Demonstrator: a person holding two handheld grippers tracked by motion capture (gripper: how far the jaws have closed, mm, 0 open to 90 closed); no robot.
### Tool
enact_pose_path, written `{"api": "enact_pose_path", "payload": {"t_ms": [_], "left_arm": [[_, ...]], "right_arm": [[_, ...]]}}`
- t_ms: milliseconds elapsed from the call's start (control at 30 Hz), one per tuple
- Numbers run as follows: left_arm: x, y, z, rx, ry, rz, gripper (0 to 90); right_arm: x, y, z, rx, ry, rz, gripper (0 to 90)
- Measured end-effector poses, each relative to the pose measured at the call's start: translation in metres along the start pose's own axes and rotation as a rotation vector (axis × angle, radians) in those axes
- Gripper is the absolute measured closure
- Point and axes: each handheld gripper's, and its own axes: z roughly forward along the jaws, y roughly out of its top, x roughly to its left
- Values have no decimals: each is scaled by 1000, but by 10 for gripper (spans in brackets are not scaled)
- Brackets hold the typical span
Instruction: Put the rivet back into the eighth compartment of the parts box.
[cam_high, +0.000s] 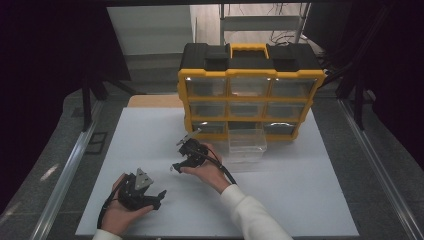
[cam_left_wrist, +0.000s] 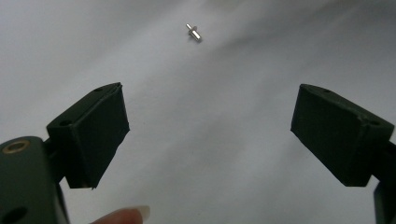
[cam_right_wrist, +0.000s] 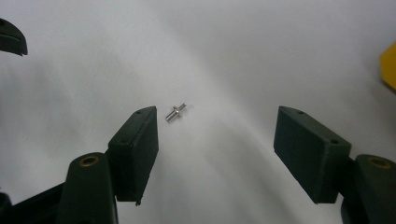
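One small metal pin (cam_right_wrist: 175, 112) just ahead of the spread right tool (cam_right_wrist: 215, 149), untouched (left tool (cam_left_wrist: 208, 135) also spread), one drawer cabinet (cam_high: 248, 90) beyond.

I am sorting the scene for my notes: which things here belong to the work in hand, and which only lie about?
In the job:
- small silver metal pin on the white table sheet
- right tongs, open around it
- pulled-out clear plastic drawer

Lying about:
- yellow-and-black plastic drawer cabinet
- left tongs, open, resting
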Motion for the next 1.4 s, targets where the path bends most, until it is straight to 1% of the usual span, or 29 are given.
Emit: {"api": "enact_pose_path", "payload": {"t_ms": [133,233,300,400,500,733,867,933,1000,1067,1100,1167,1267,1400], "left_arm": [[0,0,0,3,-2,2,115],[0,0,1,3,-1,1,115],[0,-1,0,3,-1,0,115],[0,-1,0,3,-1,0,115],[0,-1,0,3,0,-1,115],[0,-1,1,6,-1,1,115],[0,-1,0,4,0,0,115],[0,-1,0,5,1,0,115],[0,-2,0,3,1,-4,115],[1,-2,0,4,1,-5,115],[1,-2,0,4,1,-5,115],[1,-2,0,7,1,-4,115],[1,-2,1,7,2,-6,115],[1,-2,1,6,0,-6,115]], "right_arm": [[2,0,9,10,-3,-12,316],[4,1,14,15,4,-7,331],[5,1,17,14,8,-16,340],[7,2,22,28,5,-22,344],[10,3,25,30,8,-24,350],[17,7,33,43,7,-49,379],[21,7,37,52,-1,-69,420],[22,7,38,55,-4,-76,451],[24,7,39,55,-15,-95,494],[26,7,39,58,-22,-110,556],[26,7,38,61,-29,-127,595],[27,7,38,64,-27,-146,650],[28,7,38,69,-20,-157,712],[29,7,38,76,-6,-157,785]]}}
